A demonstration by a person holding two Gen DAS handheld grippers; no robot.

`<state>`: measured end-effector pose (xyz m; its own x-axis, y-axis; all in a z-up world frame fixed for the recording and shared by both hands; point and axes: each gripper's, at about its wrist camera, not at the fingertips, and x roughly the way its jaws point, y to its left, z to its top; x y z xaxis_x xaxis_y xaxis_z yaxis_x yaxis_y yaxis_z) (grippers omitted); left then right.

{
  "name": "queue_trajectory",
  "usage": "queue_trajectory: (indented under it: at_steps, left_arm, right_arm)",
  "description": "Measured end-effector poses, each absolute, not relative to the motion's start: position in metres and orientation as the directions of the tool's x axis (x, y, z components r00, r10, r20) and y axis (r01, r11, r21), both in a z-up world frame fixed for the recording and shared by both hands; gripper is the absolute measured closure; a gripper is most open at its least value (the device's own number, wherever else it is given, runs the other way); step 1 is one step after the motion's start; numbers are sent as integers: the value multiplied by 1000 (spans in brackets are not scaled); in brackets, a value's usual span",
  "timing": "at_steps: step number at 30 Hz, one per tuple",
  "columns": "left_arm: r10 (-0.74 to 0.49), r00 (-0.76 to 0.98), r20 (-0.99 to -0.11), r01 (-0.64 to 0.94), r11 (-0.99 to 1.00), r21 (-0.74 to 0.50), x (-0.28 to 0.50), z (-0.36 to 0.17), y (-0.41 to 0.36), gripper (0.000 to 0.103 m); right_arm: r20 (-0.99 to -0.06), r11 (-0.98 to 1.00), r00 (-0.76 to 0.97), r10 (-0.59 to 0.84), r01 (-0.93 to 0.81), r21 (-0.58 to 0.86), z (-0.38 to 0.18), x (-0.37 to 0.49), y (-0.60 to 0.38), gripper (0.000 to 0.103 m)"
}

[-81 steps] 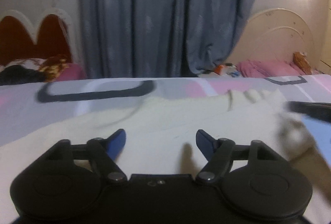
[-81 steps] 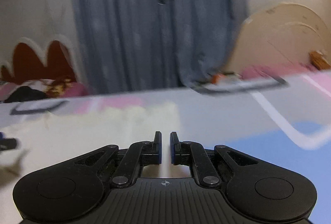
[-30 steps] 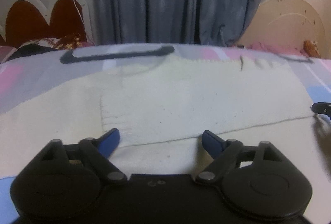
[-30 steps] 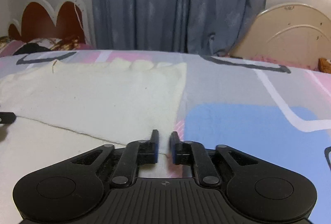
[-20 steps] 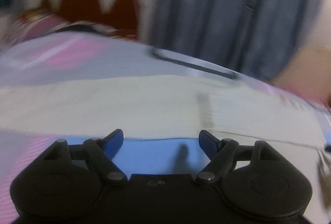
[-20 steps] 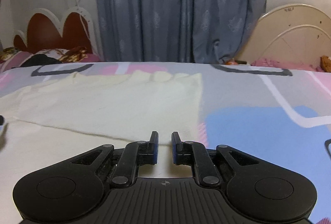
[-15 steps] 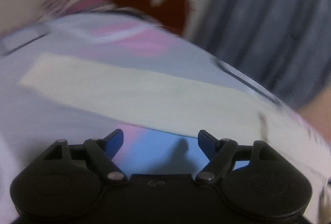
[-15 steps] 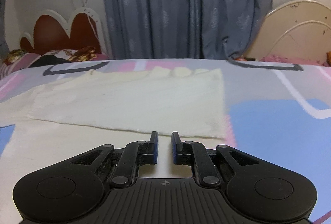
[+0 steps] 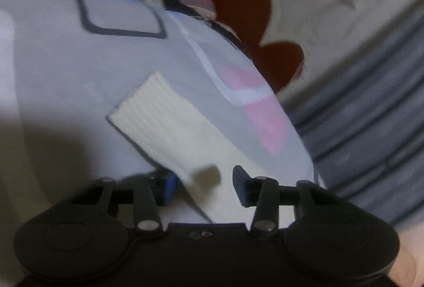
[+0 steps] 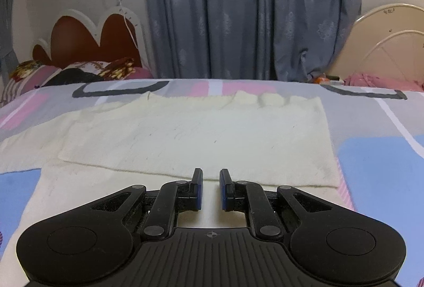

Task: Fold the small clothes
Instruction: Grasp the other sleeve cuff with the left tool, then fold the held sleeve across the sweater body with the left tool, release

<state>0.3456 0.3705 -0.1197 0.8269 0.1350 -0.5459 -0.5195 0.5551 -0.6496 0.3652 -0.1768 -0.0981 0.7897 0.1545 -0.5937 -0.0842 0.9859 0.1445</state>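
A cream knitted sweater (image 10: pixel 198 133) lies flat on the bed, its right side folded over onto the body. My right gripper (image 10: pixel 211 189) hovers just above the sweater's near edge, its jaws nearly shut with a narrow gap and nothing between them. In the left wrist view the sweater's ribbed sleeve (image 9: pixel 164 122) stretches away across the sheet. My left gripper (image 9: pixel 202 189) is rolled to one side and sits over the sleeve's near part. Its jaws are closing with the sleeve lying between them, and the pads stand apart from the cloth.
The bed sheet (image 10: pixel 384 167) is patterned in grey, pink and blue. Pillows (image 10: pixel 79 70) and a red-brown headboard (image 10: pixel 84 38) stand at the far left. A blue curtain (image 10: pixel 251 9) hangs behind, and a cream headboard (image 10: pixel 392 48) is at the far right.
My left gripper swung left from the sweater's body to the sleeve, rolled, and its jaws narrowed. My right gripper drew back a little, so more of the folded sweater shows.
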Motion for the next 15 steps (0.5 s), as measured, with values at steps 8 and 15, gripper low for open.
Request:
queue_trajectory:
  at_steps: [8,15]
  left_arm:
    - [57,858,-511,-394,711,-583,388,-97,343,101]
    - [-154,883,-443,-49,910,-413,445,-52,174,101]
  right_arm:
    - [-583,989,804,112,-35,142,-95,369,-204,92]
    - [-570,982,818,82,32,188,-92,371,-237,92]
